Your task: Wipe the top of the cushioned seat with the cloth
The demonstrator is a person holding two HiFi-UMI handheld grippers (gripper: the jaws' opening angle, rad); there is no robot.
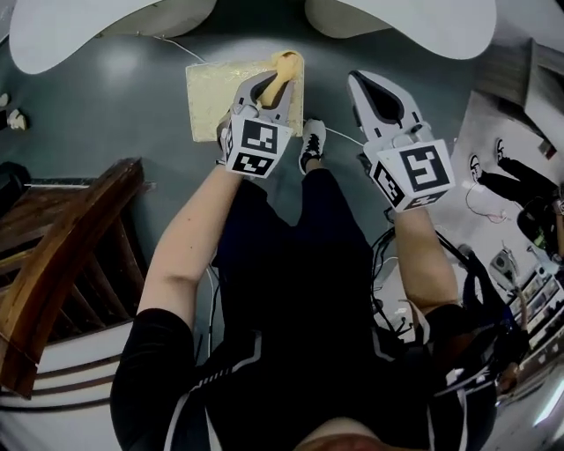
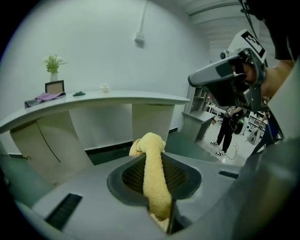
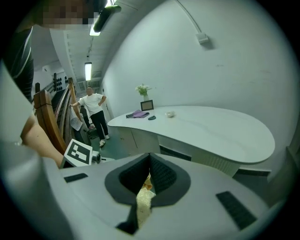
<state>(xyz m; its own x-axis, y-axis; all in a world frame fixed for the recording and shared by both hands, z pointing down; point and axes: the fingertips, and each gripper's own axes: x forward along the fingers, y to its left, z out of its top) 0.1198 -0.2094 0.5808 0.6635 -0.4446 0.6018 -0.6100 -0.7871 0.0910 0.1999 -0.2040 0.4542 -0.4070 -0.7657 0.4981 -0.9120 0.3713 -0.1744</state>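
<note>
The cushioned seat [image 1: 210,95] is a pale yellow square pad low on the grey floor, ahead of the person's feet. A yellow terry cloth [image 1: 284,67] hangs bunched over the seat's right edge, and my left gripper [image 1: 271,86] is shut on it. In the left gripper view the cloth [image 2: 153,173] runs as a rolled strip between the jaws of my left gripper [image 2: 155,183] and sticks out past the tips. My right gripper [image 1: 367,90] hovers to the right of the seat, shut and holding nothing. Through the thin slit of my right gripper [image 3: 149,164] a pale yellow surface [image 3: 143,204] shows below.
Curved white counters [image 1: 88,31] [image 1: 414,22] stand just beyond the seat. A dark wooden chair [image 1: 62,255] is at the left. A person [image 1: 511,181] stands at the right among cables and gear, and another person [image 3: 94,112] stands farther off.
</note>
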